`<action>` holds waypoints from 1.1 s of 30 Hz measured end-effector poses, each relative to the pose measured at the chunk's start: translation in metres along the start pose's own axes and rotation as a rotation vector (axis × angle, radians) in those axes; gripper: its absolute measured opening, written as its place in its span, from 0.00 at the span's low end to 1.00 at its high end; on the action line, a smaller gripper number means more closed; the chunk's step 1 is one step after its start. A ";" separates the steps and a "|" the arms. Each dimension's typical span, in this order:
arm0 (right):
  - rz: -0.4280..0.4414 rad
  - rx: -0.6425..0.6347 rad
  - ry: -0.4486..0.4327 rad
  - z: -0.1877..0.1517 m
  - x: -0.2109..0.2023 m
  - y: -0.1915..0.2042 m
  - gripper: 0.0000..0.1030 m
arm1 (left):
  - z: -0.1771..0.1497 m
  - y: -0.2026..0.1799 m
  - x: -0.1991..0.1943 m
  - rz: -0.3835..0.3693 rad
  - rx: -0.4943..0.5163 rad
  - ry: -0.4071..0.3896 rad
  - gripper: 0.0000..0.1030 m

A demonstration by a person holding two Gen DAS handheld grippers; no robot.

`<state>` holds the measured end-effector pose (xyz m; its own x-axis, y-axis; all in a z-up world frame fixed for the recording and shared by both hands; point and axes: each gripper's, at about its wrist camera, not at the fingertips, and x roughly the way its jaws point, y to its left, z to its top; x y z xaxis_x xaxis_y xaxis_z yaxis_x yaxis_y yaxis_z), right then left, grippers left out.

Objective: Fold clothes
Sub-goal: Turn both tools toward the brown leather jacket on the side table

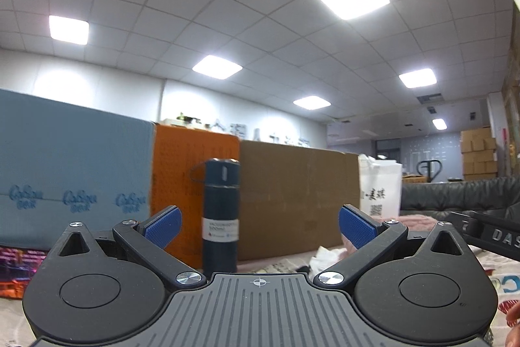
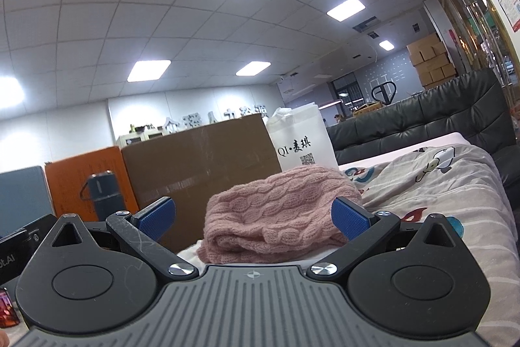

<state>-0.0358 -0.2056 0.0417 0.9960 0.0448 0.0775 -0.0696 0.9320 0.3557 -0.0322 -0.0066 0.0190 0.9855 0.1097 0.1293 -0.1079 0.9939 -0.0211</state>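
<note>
Left gripper [image 1: 259, 226]: blue-padded fingers [image 1: 164, 226] spread wide, nothing between them; it points level across the bed toward the flask.
Right gripper [image 2: 253, 218]: fingers spread wide and empty; it faces the sweater from just in front.
Sweater [image 2: 276, 217]: pink cable-knit, bunched in a loose heap on the bedsheet [image 2: 438, 184], between the right gripper's fingertips in line of sight but not touched by them.
Bedsheet: pale with cartoon prints, covering the surface under the sweater.
Flask [image 1: 220, 217]: dark blue, upright, lid on, contents not visible; it stands in front of the orange box [image 1: 182, 171].
Cardboard box [image 1: 299, 200]: brown, closed side facing the cameras, contents hidden; just beside the orange box.
White bag [image 2: 302, 139]: upright behind the sweater, printed lettering on its face, white paper showing at its top.
Sofa [image 2: 438, 122]: black, behind the bed.
</note>
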 end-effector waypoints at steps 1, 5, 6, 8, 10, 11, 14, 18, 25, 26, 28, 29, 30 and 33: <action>0.008 0.009 -0.010 0.000 -0.002 -0.001 1.00 | 0.003 0.000 -0.003 0.009 0.001 -0.007 1.00; 0.022 0.039 -0.050 0.002 -0.010 -0.006 1.00 | 0.011 -0.001 -0.020 0.036 0.032 -0.023 1.00; 0.040 0.052 -0.057 0.003 -0.012 -0.007 1.00 | 0.013 -0.001 -0.025 0.044 0.038 -0.022 1.00; 0.074 0.072 -0.071 0.003 -0.015 -0.009 1.00 | 0.016 0.001 -0.036 0.061 0.049 -0.022 1.00; 0.106 0.082 -0.082 0.004 -0.019 -0.009 1.00 | 0.020 0.005 -0.049 0.080 0.063 -0.027 1.00; 0.124 0.076 -0.082 0.005 -0.023 -0.006 1.00 | 0.022 0.007 -0.056 0.090 0.069 -0.032 1.00; 0.183 0.043 -0.076 0.010 -0.035 0.005 1.00 | 0.031 0.015 -0.079 0.119 0.100 -0.054 1.00; 0.261 -0.001 -0.068 0.017 -0.053 0.020 1.00 | 0.044 0.029 -0.110 0.180 0.153 -0.100 1.00; 0.476 -0.006 0.044 0.023 -0.088 0.065 1.00 | 0.063 0.075 -0.166 0.333 0.186 -0.158 1.00; 0.509 -0.009 0.057 0.023 -0.093 0.073 1.00 | 0.066 0.083 -0.174 0.359 0.183 -0.167 1.00; 0.575 -0.016 0.084 0.024 -0.103 0.088 1.00 | 0.074 0.099 -0.189 0.406 0.175 -0.181 1.00; 0.608 -0.019 0.097 0.024 -0.108 0.095 1.00 | 0.078 0.108 -0.195 0.427 0.173 -0.185 1.00; 0.641 -0.022 0.110 0.024 -0.114 0.103 1.00 | 0.082 0.116 -0.201 0.448 0.171 -0.188 1.00; 0.739 -0.037 0.146 0.025 -0.127 0.128 1.00 | 0.097 0.139 -0.227 0.534 0.202 -0.220 1.00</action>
<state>-0.1726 -0.1015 0.1007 0.6883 0.7078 0.1590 -0.7232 0.6524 0.2268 -0.2841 0.1075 0.0833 0.7405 0.5709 0.3545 -0.6237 0.7803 0.0461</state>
